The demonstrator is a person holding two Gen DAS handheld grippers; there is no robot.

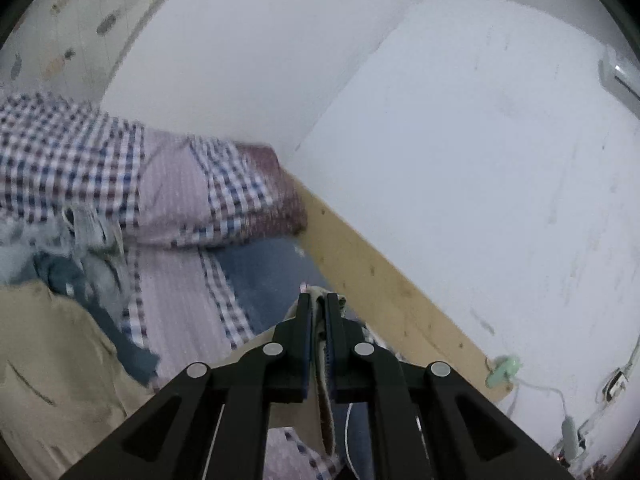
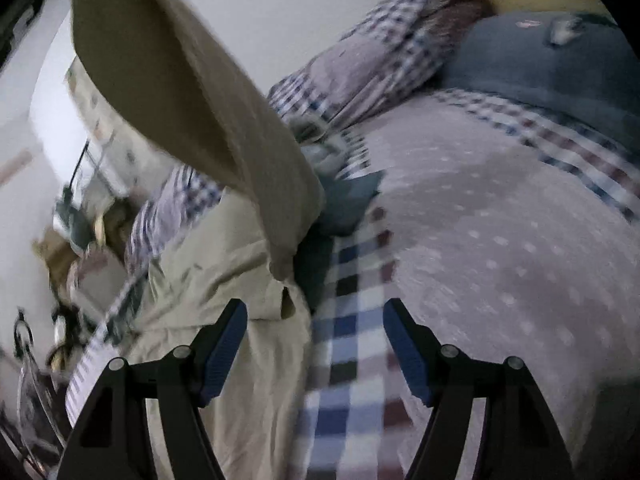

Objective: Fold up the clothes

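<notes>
Left gripper [image 1: 318, 312] pinches a thick hem of the beige garment [image 1: 44, 360], soft matte cotton, lifted over the bed. Right gripper [image 2: 316, 336] spread wide, empty, above checked bedspread [image 2: 352, 360]. Folded quilt [image 1: 180, 188] blurred; garment's full outline cut off

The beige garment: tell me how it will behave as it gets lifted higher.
The beige garment is probably floppy: pinched by the left gripper, it hangs in a sagging strip. It seems light, since a thin edge held between the fingers carries it. Its bulk on the bedspread will likely drag and bunch.
</notes>
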